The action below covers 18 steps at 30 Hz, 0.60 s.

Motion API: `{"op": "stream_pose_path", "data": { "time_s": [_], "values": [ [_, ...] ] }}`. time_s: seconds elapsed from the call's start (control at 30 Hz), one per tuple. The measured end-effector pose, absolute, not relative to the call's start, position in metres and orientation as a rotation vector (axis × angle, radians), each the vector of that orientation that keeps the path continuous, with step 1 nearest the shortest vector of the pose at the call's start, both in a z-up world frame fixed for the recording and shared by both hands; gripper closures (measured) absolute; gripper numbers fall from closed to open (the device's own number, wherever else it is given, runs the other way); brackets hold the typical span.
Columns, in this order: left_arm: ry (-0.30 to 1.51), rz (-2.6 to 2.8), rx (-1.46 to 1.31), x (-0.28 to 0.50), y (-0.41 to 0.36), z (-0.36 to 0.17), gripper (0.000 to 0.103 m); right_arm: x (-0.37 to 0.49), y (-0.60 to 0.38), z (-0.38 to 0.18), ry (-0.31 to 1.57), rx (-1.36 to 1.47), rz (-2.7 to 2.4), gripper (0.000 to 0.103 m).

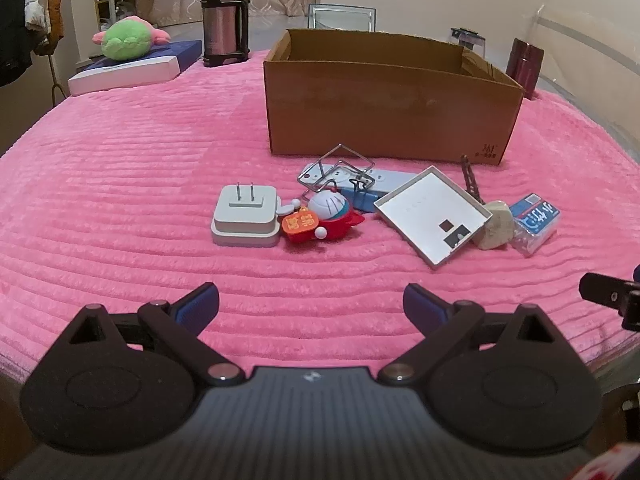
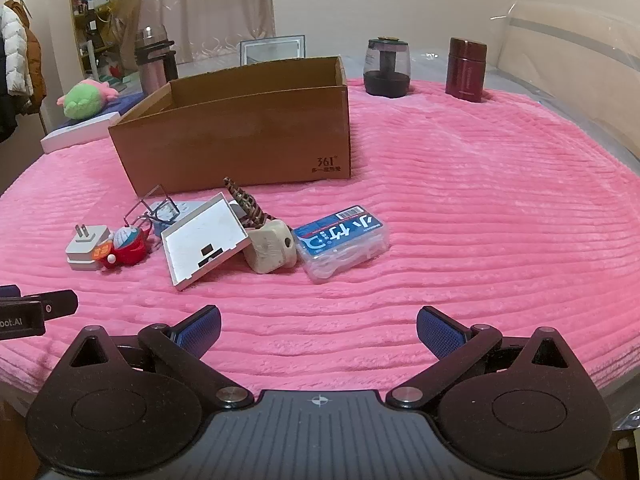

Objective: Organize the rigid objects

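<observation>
Around the edge of the pink plush blanket [image 1: 120, 200] stand a steel thermos [image 1: 223, 18], a green plush toy [image 1: 126, 42] lying on a flat blue-and-white box [image 1: 132, 66], a dark glass jar [image 2: 387, 66] and a maroon flask [image 2: 466, 69]. One open cardboard box [image 2: 248, 128] sits mid-table, nothing visible inside it from here.

Just in front of the box lies the clutter: one white plug adapter [image 1: 245, 216], prongs up, touching one red-and-white cartoon figurine [image 1: 326, 216]; behind them one wire puzzle [image 1: 340, 170] on a pale blue power strip [image 1: 384, 180]; one shallow white tray [image 1: 434, 216], tilted against a beige block [image 2: 270, 252]; one dark tower model [image 2: 244, 204]; one clear case of floss picks [image 2: 342, 242].

Nothing lies between the clutter and the grippers. The left gripper [image 1: 311, 308] and the right gripper [image 2: 319, 330] both hover over bare blanket, jaws spread wide, holding nothing.
</observation>
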<state>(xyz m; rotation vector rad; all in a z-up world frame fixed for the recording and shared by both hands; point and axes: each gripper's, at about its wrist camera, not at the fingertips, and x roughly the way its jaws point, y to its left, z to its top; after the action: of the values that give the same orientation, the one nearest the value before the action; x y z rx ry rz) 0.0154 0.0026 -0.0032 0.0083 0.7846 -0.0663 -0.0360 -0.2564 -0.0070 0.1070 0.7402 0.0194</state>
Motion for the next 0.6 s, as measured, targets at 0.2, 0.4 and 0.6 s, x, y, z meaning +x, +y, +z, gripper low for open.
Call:
{"op": "stream_pose_path", "data": {
  "time_s": [0.2,0.4,0.6],
  "values": [
    [0.779,-0.087,0.015,0.02,0.003,-0.007,0.006,-0.031,-0.262,-0.01,0.738,0.089,0.019,0.002],
    [0.759,-0.096,0.047,0.03,0.001,-0.009,0.006,-0.019,-0.272,-0.012,0.704,0.038,0.028,0.002],
    [0.741,-0.117,0.069,0.044,0.0,-0.013,0.006,0.003,-0.28,-0.018,0.697,-0.014,0.061,0.002]
  ]
}}
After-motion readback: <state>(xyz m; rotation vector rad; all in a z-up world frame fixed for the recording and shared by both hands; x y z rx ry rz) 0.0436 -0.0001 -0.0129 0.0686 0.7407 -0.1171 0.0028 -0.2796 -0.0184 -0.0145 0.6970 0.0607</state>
